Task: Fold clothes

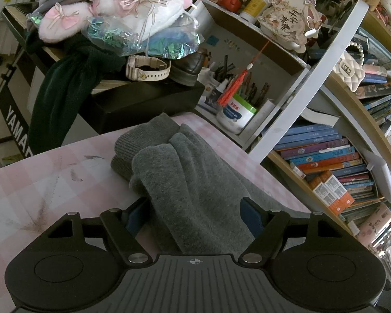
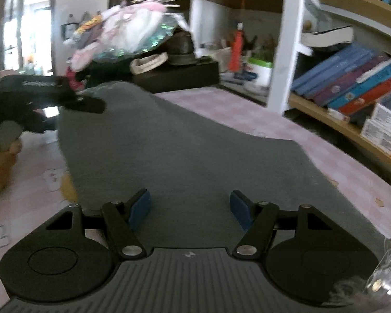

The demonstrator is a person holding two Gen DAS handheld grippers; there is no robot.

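both jaws spread, straddling grey garment point(image 1: 195, 182).

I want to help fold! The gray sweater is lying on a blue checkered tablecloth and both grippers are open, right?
Almost. The tablecloth is pink checkered, not blue; the left wrist view shows it clearly. The rest holds: the gray sweater lies on it, and the left gripper and right gripper are both open.

The right wrist view was motion-blurred throughout; the left gripper point(image 2: 88, 103) at nine o'clock ran off the edge, and the grey garment point(image 2: 185, 151) hid the tablecloth point(image 2: 325, 161) beneath.
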